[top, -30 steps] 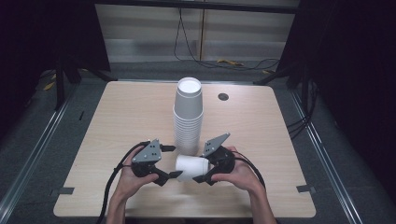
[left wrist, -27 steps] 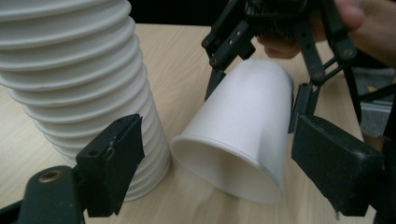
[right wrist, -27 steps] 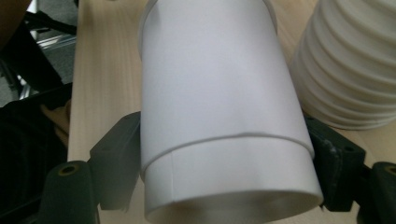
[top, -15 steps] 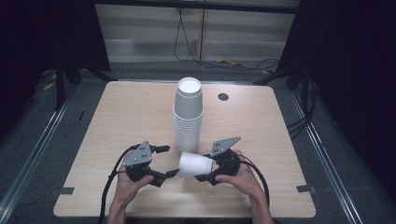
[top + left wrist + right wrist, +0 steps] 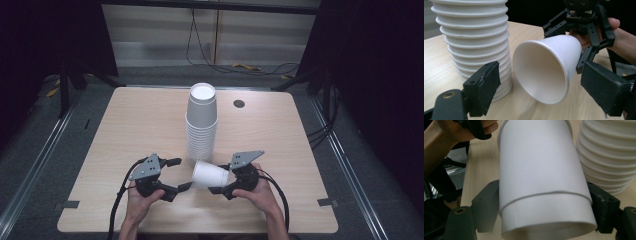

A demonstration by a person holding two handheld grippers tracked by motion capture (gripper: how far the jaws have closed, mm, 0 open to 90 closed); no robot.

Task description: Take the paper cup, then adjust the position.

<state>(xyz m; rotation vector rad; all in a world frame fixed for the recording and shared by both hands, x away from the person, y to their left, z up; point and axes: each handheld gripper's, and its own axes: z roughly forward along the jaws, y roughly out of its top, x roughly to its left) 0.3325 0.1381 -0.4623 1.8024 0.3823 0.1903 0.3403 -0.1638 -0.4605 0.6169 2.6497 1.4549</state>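
No readable text anywhere.
The cups, both grippers and the worktop carry no legible lettering, labels, brands, numbers or signs in any view.

- The tall stack of paper cups stands in the middle of the table and blocks the way straight ahead.
- The single paper cup lies on its side just in front of the stack, close to its foot, filling the space between the left gripper and the right gripper.
- Bare table lies wide open to the left and right of the stack.
- A small dark round hole sits far back on the right, well apart.
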